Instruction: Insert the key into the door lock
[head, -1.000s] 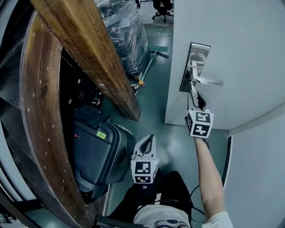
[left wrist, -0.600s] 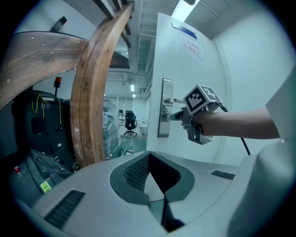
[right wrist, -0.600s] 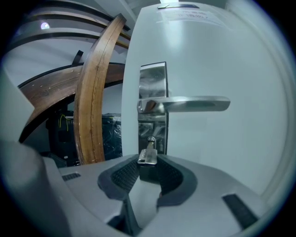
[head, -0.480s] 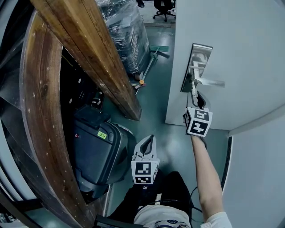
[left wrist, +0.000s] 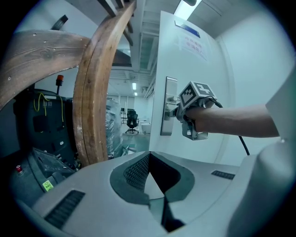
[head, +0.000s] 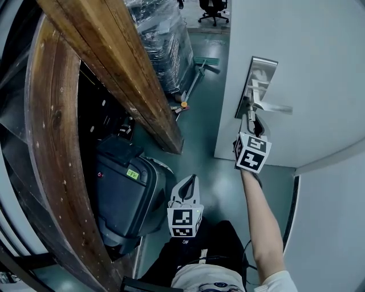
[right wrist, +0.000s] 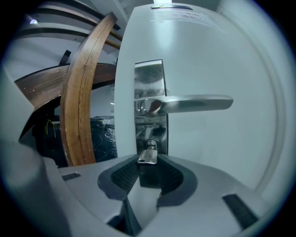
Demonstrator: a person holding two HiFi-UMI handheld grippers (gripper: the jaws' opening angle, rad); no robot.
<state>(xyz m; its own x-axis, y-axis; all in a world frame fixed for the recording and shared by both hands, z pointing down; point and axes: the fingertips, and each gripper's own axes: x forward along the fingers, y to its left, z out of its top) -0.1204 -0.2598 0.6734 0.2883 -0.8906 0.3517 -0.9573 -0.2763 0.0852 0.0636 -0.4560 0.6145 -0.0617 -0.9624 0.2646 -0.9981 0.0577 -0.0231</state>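
Clamping the key, the right gripper points the key's long axis at the lock plate.

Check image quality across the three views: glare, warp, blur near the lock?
Right gripper view: strong fisheye bows the door, dark vignette at corners, mottled reflections on the lock plate, key in the fingers slightly soft. Left gripper view: same warp, ceiling lamp blown out. Head view: evenly lit, sharp, mild distortion.

Head view steeply downward; gripper views level, right nearest; door lock in all three.
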